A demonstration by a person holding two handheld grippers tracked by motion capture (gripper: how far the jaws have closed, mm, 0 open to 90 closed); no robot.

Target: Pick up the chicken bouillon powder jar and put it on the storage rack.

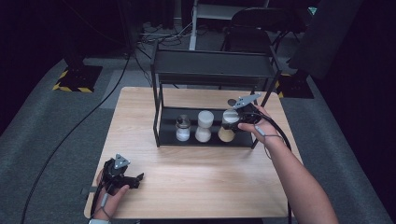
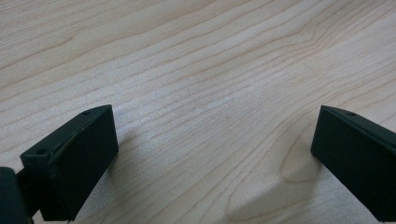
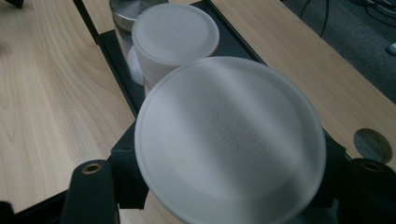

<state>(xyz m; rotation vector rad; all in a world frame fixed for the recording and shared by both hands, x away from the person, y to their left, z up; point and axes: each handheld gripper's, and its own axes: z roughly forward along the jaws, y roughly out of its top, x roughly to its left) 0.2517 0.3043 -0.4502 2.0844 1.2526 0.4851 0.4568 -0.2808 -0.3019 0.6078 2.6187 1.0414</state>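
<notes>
1. task item: the rightmost jar (image 1: 227,125) stands on the lower shelf of the black rack (image 1: 161,119), at the right end of a row of three, just beside the middle jar (image 1: 204,126); a metal-capped jar (image 1: 182,128) stands at the left end.
2. handling, as judged: a small, rigid container with a wide, smooth white lid (image 3: 229,140) and tan contents at the bottom. likely light, but its smooth wall may slip under a loose grip. glass or plastic cannot be told; treat as breakable.
3. grip point: take hold on the body or neck below the lid, not on the lid rim, which could come loose.
4. right gripper (image 1: 236,116): its jaws sit on either side of the jar just under the lid and appear clamped on it.
5. left gripper (image 1: 133,179): rests on the table (image 1: 196,186) near the front left corner, jaws spread wide, holding nothing.
</notes>
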